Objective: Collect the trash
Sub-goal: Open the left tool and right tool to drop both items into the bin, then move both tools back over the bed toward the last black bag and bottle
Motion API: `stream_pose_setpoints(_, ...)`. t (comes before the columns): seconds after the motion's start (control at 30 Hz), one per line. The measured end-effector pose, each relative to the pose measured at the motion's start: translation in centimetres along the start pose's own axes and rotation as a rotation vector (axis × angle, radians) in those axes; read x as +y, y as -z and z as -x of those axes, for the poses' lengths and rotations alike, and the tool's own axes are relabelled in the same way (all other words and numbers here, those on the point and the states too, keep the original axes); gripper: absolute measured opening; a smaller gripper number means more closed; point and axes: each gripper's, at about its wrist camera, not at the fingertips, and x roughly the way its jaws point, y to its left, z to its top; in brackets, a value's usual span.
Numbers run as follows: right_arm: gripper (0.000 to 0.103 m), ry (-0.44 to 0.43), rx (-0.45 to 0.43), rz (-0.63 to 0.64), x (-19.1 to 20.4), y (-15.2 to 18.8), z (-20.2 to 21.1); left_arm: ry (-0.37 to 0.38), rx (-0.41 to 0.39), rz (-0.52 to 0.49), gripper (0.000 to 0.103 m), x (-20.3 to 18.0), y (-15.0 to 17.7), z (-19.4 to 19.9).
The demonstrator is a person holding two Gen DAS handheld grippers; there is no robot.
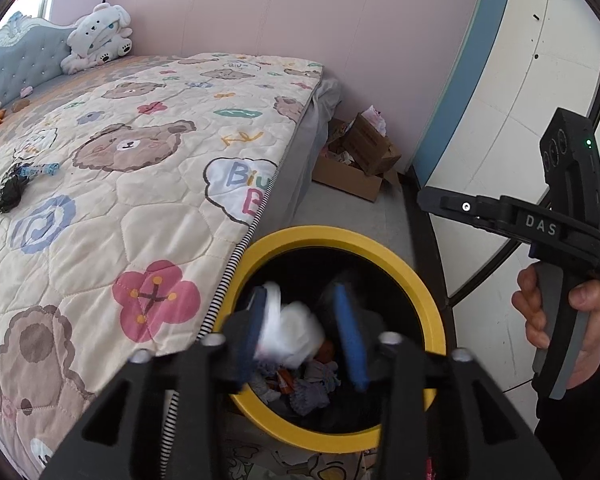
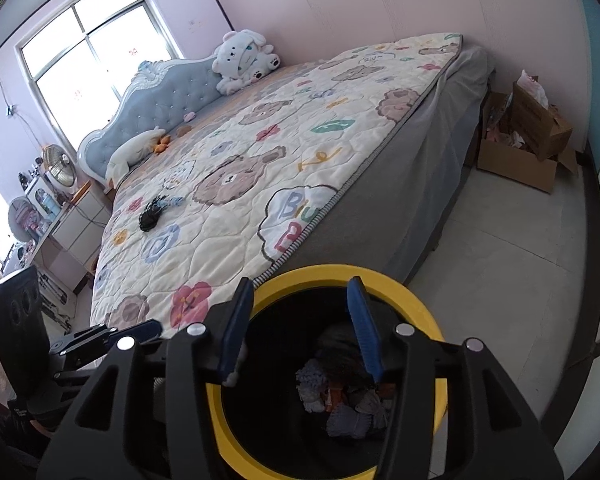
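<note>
Yellow-rimmed bin (image 1: 380, 248) sits beside the bed (image 1: 100, 240); both claws hang open above it, white tissue (image 1: 296, 332) loose between the left claw's (image 1: 304, 332) fingers, right claw (image 2: 300, 332) empty.

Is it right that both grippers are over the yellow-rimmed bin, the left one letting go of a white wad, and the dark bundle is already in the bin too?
Not quite. The dark bundle is not in the bin; the right wrist view shows it lying on the bed quilt. The rest holds: the left gripper and right gripper are over the bin, the white wad between the left one's open jaws.
</note>
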Motion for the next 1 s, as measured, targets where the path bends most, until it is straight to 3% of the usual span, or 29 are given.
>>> stream_pose_setpoints(0.13,0.047,0.017,-0.044,-0.003,0.1,-0.8,0.7,-0.015,-0.025,0.01,0.057,0.9,-0.2,0.8)
stream_pose_setpoints(0.43,0.053,-0.038,-0.091,0.097,3.7,-3.3,-0.7,-0.082,-0.077,0.116,0.061,6.3,-1.3,2.3)
stream_pose_setpoints(0.8,0.053,-0.183,-0.01,0.238,11.4,-6.8,-10.0,-0.244,-0.148,0.324,0.061,17.3,-2.6,4.7)
stream_pose_setpoints(1.0,0.053,-0.243,0.022,0.303,15.6,-8.3,-15.8,-0.347,-0.161,0.386,0.061,23.4,-3.6,5.3)
